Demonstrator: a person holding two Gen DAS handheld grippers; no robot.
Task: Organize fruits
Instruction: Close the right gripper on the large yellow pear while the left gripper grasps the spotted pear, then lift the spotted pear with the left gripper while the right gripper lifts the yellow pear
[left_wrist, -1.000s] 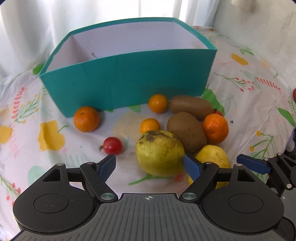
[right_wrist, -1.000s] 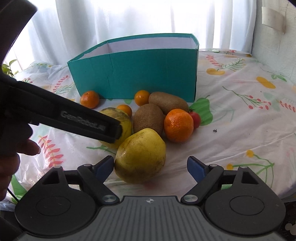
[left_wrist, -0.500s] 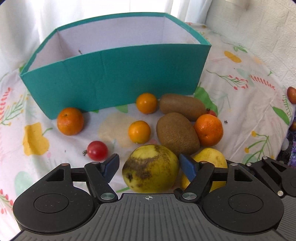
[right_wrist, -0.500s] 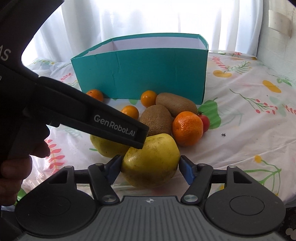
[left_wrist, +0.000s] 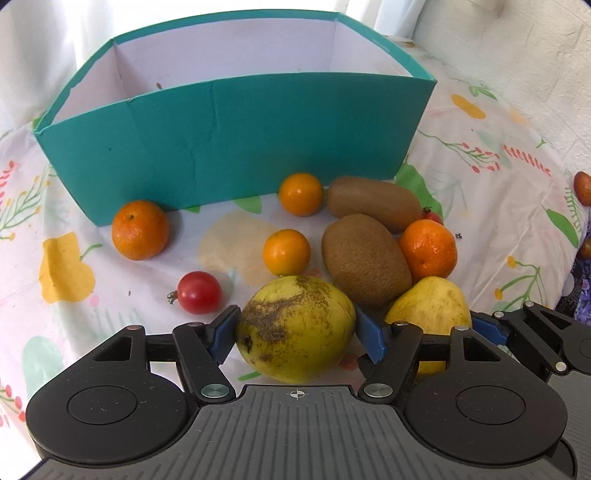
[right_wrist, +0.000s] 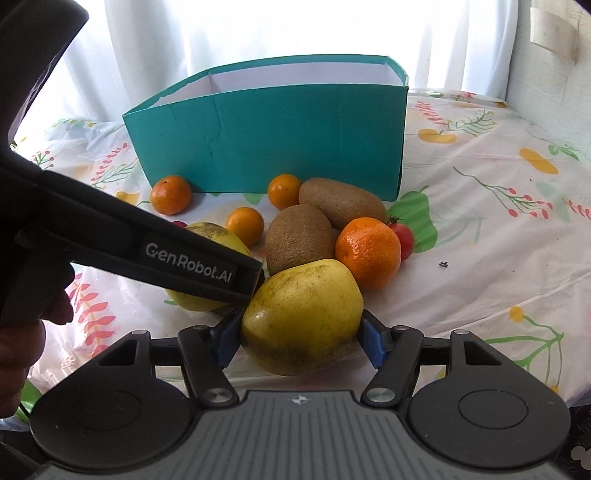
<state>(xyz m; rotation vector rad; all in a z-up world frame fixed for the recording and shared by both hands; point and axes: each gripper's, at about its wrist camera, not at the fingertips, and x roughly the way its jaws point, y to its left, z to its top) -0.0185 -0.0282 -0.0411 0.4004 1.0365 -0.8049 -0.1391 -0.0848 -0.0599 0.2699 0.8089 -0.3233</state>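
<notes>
My left gripper points down at a yellow pear with brown russet patches. Its jaws are closing, and both blue pads touch the pear's sides. My right gripper is also closing, pads against a smoother yellow pear just to the right. Both pears rest on the flowered cloth. The teal box stands open behind the fruit; what shows of its white inside is bare.
Two kiwis, a mandarin and a tomato crowd behind the pears. Small oranges, another mandarin and a cherry tomato lie left. A hand holds the left gripper's black body.
Both pairs of jaws have narrowed from well apart until their pads meet the pears. The russet pear has turned its brown patch toward the left camera.
</notes>
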